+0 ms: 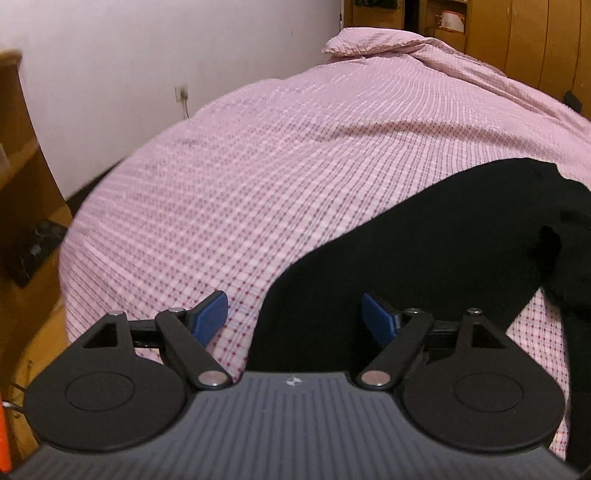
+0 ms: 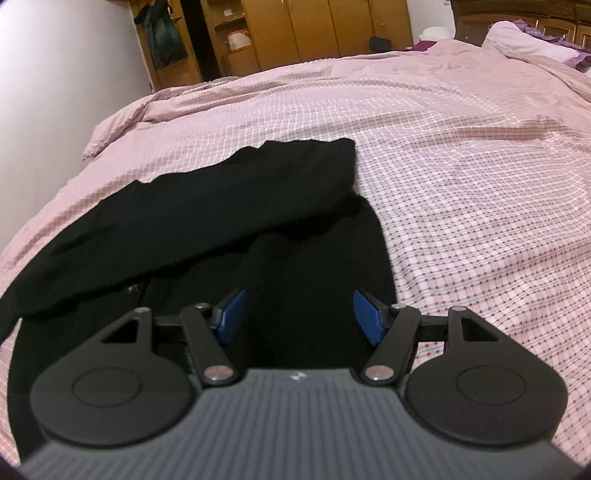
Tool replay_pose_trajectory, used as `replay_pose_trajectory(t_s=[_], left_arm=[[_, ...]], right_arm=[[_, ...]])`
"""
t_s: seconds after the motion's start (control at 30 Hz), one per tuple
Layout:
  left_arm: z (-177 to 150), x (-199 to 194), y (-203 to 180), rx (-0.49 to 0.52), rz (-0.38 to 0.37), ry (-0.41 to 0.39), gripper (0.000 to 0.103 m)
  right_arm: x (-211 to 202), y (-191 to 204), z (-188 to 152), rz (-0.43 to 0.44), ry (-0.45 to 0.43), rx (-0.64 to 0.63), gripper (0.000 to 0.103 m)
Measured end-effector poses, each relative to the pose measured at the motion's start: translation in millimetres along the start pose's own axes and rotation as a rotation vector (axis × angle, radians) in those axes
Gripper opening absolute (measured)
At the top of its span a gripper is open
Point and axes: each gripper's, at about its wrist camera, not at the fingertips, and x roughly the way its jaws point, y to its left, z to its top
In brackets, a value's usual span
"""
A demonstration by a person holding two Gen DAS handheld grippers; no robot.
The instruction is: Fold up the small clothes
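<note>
**Black garment on the bed, both grippers released**

A black garment [image 2: 221, 221] lies on a pink checked bedspread [image 2: 461, 184]. In the right wrist view one part is folded across the body from 9 o'clock toward 1 o'clock.

The left gripper [image 1: 295, 317] hangs over the garment's edge, its blue pads [image 1: 210, 315] spread wide, nothing between them; bedspread shows under the left pad, black cloth under the right.

The right gripper [image 2: 299, 314] is over the garment's near part, jaws apart, gripping nothing.

A wooden wardrobe [image 2: 314, 29] stands at 12 o'clock.
</note>
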Motion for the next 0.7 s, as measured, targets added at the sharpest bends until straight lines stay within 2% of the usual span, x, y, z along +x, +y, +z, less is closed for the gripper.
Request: replay_pose_trajectory(t_s=[0.03,0.07,0.1,0.13,0.17,0.2,0.3,0.4,0.57,0.63,0.7], left_arm=[[-2.4,-0.5,2.3,-0.007,-0.014,-0.002,0.081],[-4.5,-1.7,4.0,-0.007,-0.031,-0.007,0.071],[-6.2,-4.2,2.9,-0.003,-0.051,-0.011,0.055],[-7.1,-6.4,1.3,0.001,-0.069,-0.014,0.048],[-7.2,-6.6,0.6,0.001,-0.079,-0.018,0.026],[-7.5,-7.9,1.1,-0.002,-0.091,-0.022,0.010],[0.8,-7.5,-1.1,-0.037,-0.094,-0.039,0.006],[13.2,-13.8,5.1,-0.048,-0.031,-0.093,0.005],[47.5,-27.1,7.4,-0.047,0.016,-0.178,0.005],[62.0,-33.3,4.6,-0.045,0.024,-0.209,0.005],[74.1,-42.2,-2.0,-0.053,-0.001,-0.228,0.005]], right_arm=[[0.3,1.7,-0.4,0.000,0.001,-0.003,0.066],[0.8,3.0,-0.3,0.000,0.002,-0.007,0.066],[1.3,4.5,-0.5,0.000,0.003,-0.010,0.066],[1.9,5.6,-0.8,0.000,0.003,-0.010,0.066],[2.5,6.7,-1.2,0.000,0.005,-0.009,0.066],[3.1,7.5,-1.7,0.002,0.007,-0.006,0.066],[4.3,9.6,-3.0,0.008,0.012,0.000,0.066],[2.4,12.6,-4.7,0.015,0.008,-0.012,0.066],[-0.1,10.7,-4.9,0.018,-0.002,0.003,0.066],[-0.9,9.1,-4.9,0.020,-0.005,0.010,0.066],[-1.6,8.0,-5.3,0.020,-0.007,0.011,0.066]])
